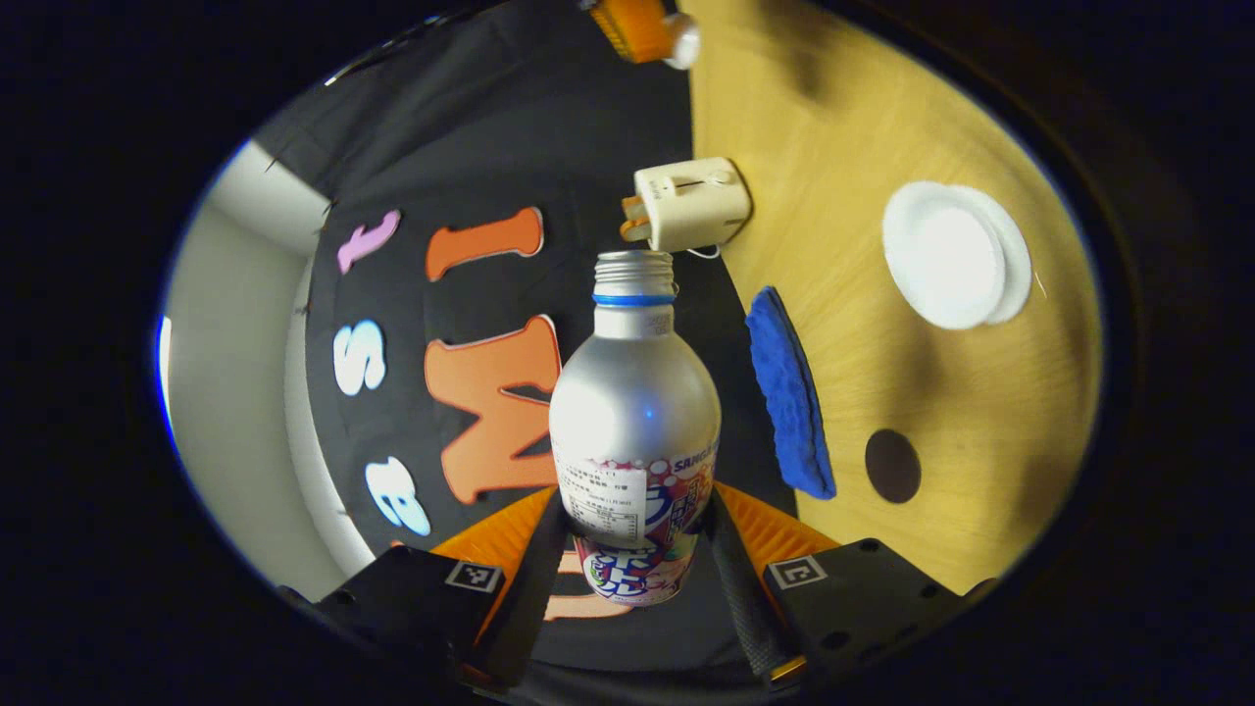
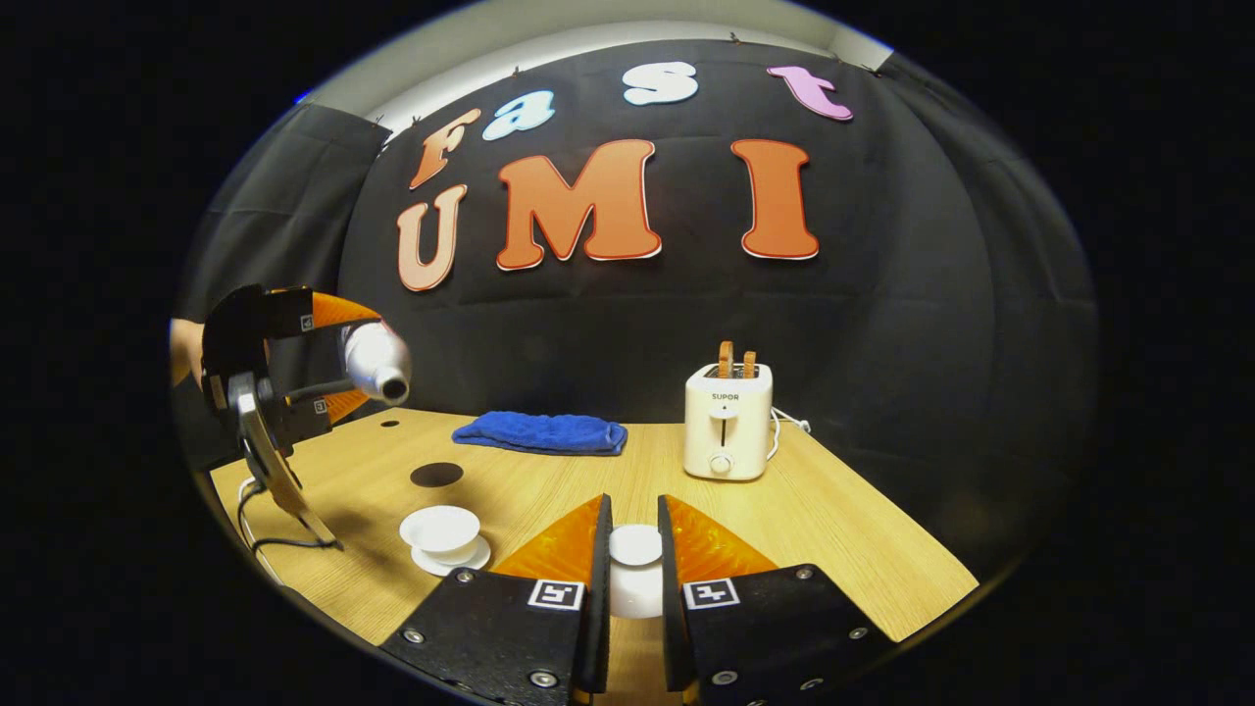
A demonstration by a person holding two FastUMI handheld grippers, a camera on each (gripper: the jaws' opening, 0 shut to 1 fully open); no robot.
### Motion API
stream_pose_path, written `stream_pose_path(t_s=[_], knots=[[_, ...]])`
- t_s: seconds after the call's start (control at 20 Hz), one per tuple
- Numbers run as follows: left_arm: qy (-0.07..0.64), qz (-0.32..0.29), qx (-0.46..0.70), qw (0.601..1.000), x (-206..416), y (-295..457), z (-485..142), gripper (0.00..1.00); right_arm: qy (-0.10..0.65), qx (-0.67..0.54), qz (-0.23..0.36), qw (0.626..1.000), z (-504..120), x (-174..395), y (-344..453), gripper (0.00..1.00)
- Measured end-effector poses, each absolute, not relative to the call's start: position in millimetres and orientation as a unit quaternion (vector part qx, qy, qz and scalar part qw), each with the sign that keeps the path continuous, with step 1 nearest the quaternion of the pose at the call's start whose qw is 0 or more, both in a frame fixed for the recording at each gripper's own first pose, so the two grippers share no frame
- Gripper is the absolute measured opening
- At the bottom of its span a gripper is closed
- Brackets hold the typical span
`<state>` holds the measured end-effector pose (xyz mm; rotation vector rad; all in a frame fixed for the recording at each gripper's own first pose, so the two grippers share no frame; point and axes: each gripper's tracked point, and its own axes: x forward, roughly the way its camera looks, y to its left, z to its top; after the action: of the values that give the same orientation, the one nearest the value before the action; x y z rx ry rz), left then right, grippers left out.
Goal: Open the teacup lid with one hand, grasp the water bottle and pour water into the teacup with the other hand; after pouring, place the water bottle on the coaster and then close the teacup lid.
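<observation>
Holding the water bottle [image 1: 634, 431] between both fingers, my left tool [image 1: 635, 549] is clamped on its lower, labelled part in the left gripper view. The bottle is silver with a blue ring under an uncapped threaded neck, and that view is rolled so the counter [image 1: 941, 412] stands along the 3 o'clock side. Beyond the neck, toward 12 o'clock, sits the white toaster [image 1: 691, 204]; at 2 o'clock lies the open teacup [image 1: 946, 255] on its saucer, at 3 o'clock the blue cloth [image 1: 789, 392], and just past it the dark round coaster [image 1: 892, 466].

In the right gripper view my right tool [image 2: 633, 554] has its fingers drawn close around the white teacup lid [image 2: 635, 545], both pressing its knob, and it is held above the counter [image 2: 863, 549]. At 9 o'clock from it stands the teacup [image 2: 441, 529], uncovered on its saucer. Farther out at 10 o'clock is the coaster [image 2: 436, 475], bare, and behind it the blue cloth [image 2: 541, 432] near the back edge. The toaster [image 2: 727, 422] sits at 1 o'clock with two slices poking up. High at 9 o'clock the left tool [image 2: 328, 358] carries the water bottle [image 2: 377, 363] tipped on its side, mouth facing the middle of the counter, well above the teacup and apart from it.
</observation>
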<state>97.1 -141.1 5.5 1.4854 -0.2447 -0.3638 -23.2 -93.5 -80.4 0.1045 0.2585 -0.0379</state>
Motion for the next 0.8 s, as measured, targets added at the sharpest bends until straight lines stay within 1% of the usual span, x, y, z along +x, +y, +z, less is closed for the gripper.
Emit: stream_pose_path(t_s=[0.1,0.3,0.6,0.8], knots=[[-0.088,-0.164,0.603,0.775,99.6,-134.3,4.8,0.83,0.131,0.042,-0.015,0.990,-80.2,-21.0,-88.3,0.23],[-0.067,-0.165,0.481,0.859,105.5,-128.0,1.1,0.83,0.130,0.031,-0.009,0.991,-72.6,-16.0,-76.8,0.23],[-0.055,-0.148,0.283,0.946,122.9,-113.3,6.3,0.83,0.131,0.024,0.012,0.991,-64.8,-5.6,-53.9,0.23],[-0.030,-0.131,0.133,0.982,138.7,-109.2,-3.4,0.83,0.131,0.016,0.031,0.991,-59.6,4.0,-31.9,0.23]])
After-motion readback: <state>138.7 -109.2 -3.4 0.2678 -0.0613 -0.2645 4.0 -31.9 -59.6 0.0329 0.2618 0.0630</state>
